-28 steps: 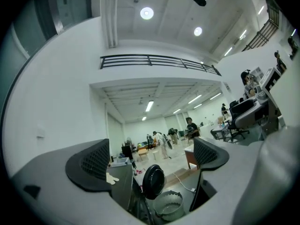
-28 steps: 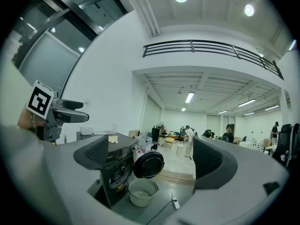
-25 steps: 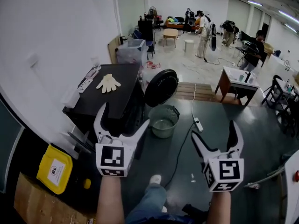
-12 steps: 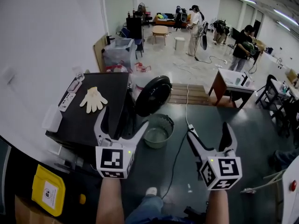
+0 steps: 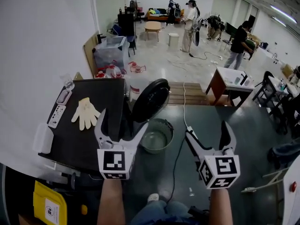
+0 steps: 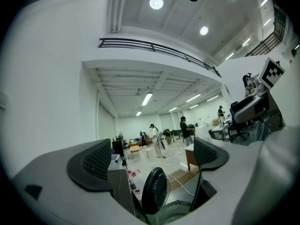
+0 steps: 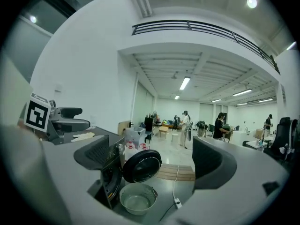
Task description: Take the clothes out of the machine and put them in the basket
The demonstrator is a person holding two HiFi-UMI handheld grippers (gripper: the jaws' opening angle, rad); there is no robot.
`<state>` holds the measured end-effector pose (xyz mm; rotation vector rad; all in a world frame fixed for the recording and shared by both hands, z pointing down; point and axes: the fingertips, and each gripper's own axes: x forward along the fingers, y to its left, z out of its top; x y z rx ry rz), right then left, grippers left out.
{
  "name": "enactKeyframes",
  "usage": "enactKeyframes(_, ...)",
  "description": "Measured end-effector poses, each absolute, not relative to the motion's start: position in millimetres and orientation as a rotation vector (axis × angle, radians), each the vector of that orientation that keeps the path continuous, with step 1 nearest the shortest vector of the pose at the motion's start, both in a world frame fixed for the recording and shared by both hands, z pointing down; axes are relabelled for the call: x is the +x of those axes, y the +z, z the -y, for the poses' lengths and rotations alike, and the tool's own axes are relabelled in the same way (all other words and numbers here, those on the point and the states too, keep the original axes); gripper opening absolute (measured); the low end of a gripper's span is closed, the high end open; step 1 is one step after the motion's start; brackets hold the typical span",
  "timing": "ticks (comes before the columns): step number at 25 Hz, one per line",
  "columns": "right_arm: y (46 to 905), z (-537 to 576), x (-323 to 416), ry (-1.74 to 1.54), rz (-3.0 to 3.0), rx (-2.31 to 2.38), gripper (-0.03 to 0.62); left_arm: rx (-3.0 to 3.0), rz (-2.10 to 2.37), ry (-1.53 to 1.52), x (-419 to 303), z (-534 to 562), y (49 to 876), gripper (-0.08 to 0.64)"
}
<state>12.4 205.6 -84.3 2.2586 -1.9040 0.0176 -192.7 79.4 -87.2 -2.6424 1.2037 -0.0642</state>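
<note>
A black washing machine stands at the left with its round door swung open toward the room. A grey-green basket sits on the floor just below the door; it looks empty. No clothes show from here; the drum's inside is hidden. My left gripper is held open in front of the machine's front edge, nothing between its fingers. My right gripper is open too, to the right of the basket over the dark floor. In the right gripper view the door and basket lie ahead and low.
A pale glove and small items lie on the machine's top. A power cord with a strip runs along the floor right of the basket. A wooden desk stands at the right, a yellow box at the lower left. Several people stand far back.
The view has shifted: the machine and basket sit slightly lower and nearer in frame. Both grippers stay open and keep about the same spacing, the right one a little lower.
</note>
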Motion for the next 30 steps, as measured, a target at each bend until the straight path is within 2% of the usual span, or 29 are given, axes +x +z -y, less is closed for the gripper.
enactKeyframes(16,-52,-153,30,0.043,1.894,2.196,0.554,-2.665,-1.300,-0.126,-180,-29,-50,0.549)
enactKeyframes(30,-11,-33,173,0.188,1.972,2.177,0.552,-2.674,-1.518,-0.138,-71,87,-27,0.549)
